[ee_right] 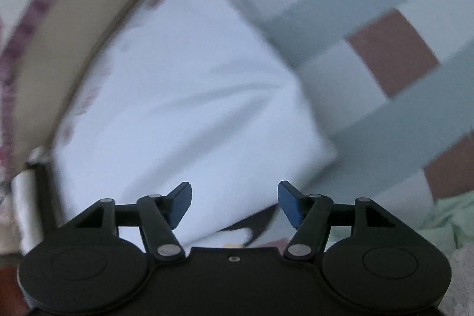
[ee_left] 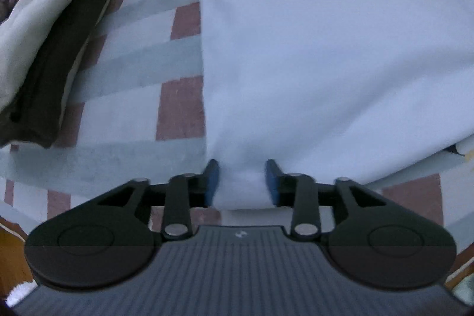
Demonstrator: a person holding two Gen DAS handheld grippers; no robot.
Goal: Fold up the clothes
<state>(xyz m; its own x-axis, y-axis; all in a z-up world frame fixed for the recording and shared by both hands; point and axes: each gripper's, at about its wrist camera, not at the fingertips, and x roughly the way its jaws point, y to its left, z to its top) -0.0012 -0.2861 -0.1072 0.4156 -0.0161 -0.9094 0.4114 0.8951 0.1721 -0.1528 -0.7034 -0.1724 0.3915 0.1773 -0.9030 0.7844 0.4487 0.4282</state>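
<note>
Folded white cotton garment (ee_left: 326, 64) lies flat on the checked bedsheet (ee_left: 124, 120). Left gripper (ee_left: 243, 179) stands part-open, cloth bunched between its 2 pads; right gripper (ee_right: 234, 203) gapes wide, empty. Withdrawing left could snag the hem and drag the fold open.

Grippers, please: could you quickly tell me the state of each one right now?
Left gripper: part-open, a bunch of the white garment between its pads, grip uncertain.
Right gripper: open, holding nothing, above the garment.

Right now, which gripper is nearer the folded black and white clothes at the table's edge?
Left. The left gripper has the black and white stack close by; from the right gripper it is barely visible.
</note>
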